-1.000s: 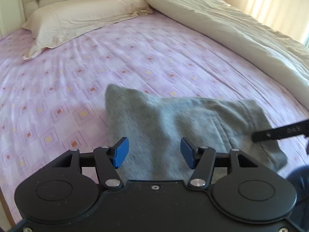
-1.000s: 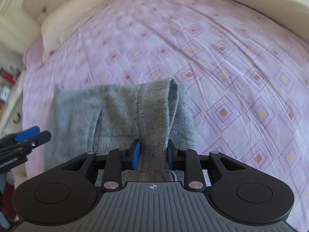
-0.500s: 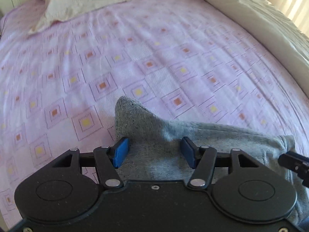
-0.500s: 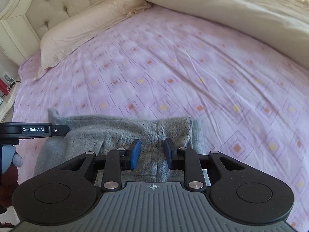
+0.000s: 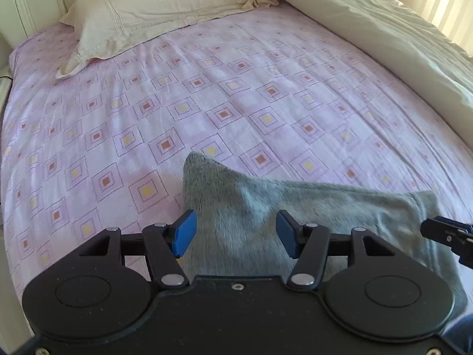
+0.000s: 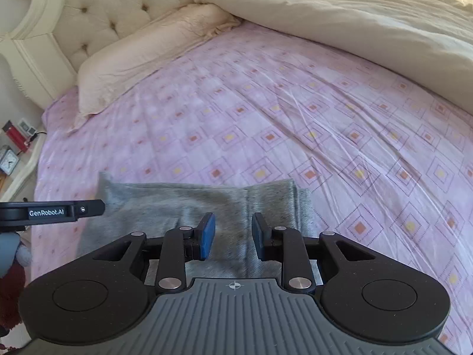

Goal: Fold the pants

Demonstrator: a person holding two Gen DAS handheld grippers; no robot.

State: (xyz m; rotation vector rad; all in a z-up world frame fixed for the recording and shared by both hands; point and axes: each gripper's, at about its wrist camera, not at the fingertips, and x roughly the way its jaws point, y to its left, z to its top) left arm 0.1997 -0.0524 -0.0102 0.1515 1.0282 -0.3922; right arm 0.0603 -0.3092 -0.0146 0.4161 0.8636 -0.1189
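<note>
Most of the bed (image 5: 207,88) is left bare as folding room; the grey pants (image 5: 251,207), already folded into a compact bundle, are laid at its near edge. Wide jaws are kept on the left tool (image 5: 233,232) and narrower ones on the right tool (image 6: 233,235), both poised above the cloth with nothing pinched, seemingly for the next fold.

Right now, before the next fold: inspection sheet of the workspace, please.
Surface: bed sheet, pink, square pattern, lightly wrinkled.
Job's things: grey pants, folded, flat near the front edge.
Clutter: pillow; duvet bunched along the far side.
Grippers: left gripper open above the pants; right gripper open, fabric below, not pinched.
Cables: dark cord at the nightstand.
Surroundings: tufted headboard; nightstand with clock.
</note>
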